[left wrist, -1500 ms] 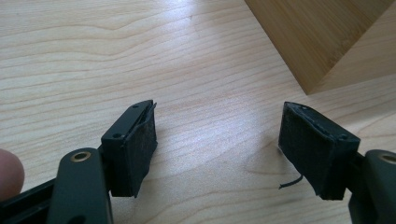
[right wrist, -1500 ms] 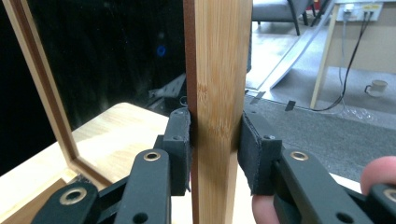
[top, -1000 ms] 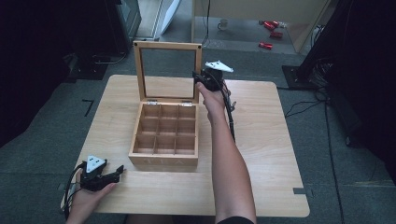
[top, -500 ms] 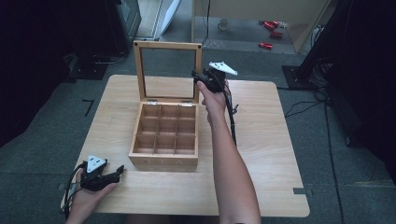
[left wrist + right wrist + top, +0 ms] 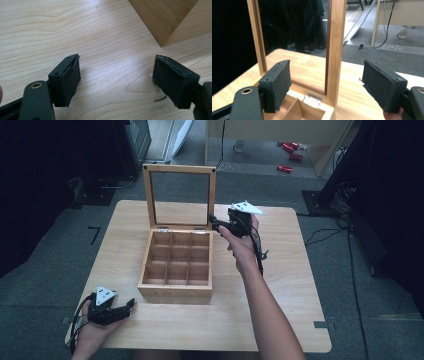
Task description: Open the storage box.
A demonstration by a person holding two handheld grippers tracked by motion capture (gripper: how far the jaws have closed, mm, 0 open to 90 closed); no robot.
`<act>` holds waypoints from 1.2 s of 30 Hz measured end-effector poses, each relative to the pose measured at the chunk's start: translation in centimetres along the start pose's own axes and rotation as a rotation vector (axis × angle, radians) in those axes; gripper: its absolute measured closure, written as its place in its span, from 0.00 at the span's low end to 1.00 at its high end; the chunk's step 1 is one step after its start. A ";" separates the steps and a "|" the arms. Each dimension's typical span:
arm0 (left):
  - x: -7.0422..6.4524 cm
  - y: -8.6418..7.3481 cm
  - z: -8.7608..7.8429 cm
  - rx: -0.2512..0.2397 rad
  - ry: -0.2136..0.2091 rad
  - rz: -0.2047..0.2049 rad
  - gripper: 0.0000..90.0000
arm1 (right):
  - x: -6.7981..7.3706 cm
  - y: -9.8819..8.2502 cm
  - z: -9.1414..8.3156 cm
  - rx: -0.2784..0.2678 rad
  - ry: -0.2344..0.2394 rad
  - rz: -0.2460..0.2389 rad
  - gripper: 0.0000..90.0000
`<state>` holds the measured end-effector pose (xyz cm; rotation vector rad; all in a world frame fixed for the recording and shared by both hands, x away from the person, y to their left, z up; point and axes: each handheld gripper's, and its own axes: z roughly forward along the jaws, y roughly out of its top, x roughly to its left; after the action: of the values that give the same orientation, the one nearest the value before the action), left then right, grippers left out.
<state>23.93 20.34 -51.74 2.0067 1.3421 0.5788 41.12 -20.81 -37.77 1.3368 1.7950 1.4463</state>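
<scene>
High view: wooden compartment box [image 5: 176, 265] sitting mid-table [image 5: 300, 285], glass-pane lid [image 5: 180, 197] standing upright. Right gripper [image 5: 216, 223] hovering at lid's right frame post, jaws gaping wide, post sitting between them untouched. Left gripper [image 5: 127, 306] resting on table near box's front-left corner, jaws spread, holding nothing.

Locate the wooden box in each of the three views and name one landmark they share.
High view: the wooden box sits mid-table, lid standing open at its far side.
Left gripper view: one lower corner of the box shows at top right, beyond the open jaws.
Right gripper view: the lid's right upright stands between the open jaws, with a hinge and compartments below.
Shared landmark: the light wooden table.
</scene>
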 end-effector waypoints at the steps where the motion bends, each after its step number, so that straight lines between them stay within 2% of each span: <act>1: 0.0 0.0 0.0 0.000 0.000 0.001 0.25 | -0.1 -0.3 -0.4 0.003 0.003 -0.007 0.25; 4: 0.0 0.0 0.0 0.003 -0.001 0.005 0.25 | -0.4 -1.2 -1.6 0.010 0.014 -0.015 0.23; 6: 0.0 0.0 0.0 0.004 -0.002 0.006 0.24 | -0.8 -1.7 -2.3 0.010 0.033 -0.002 0.21; 13: 0.0 0.0 0.0 0.004 0.000 0.007 0.24 | -1.8 -3.5 -5.2 0.010 0.035 -0.023 0.19; 18: -0.1 0.0 -0.1 0.003 0.001 0.007 0.24 | -2.3 -4.9 -7.3 -0.002 0.049 0.013 0.19; 26: -0.1 0.0 -0.1 0.003 0.001 0.007 0.24 | -2.7 -7.4 -10.1 0.017 0.017 -0.041 0.18; 33: -0.1 -0.1 -0.1 0.003 0.002 0.008 0.24 | -3.9 -9.7 -12.6 0.021 -0.016 -0.030 0.18; 36: -0.1 -0.1 -0.1 0.003 0.002 0.008 0.24 | -4.6 -10.4 -13.5 0.020 -0.021 -0.009 0.17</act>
<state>23.77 20.27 -51.73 2.0152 1.3373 0.5826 27.84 -30.79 -43.80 1.3476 1.8040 1.4076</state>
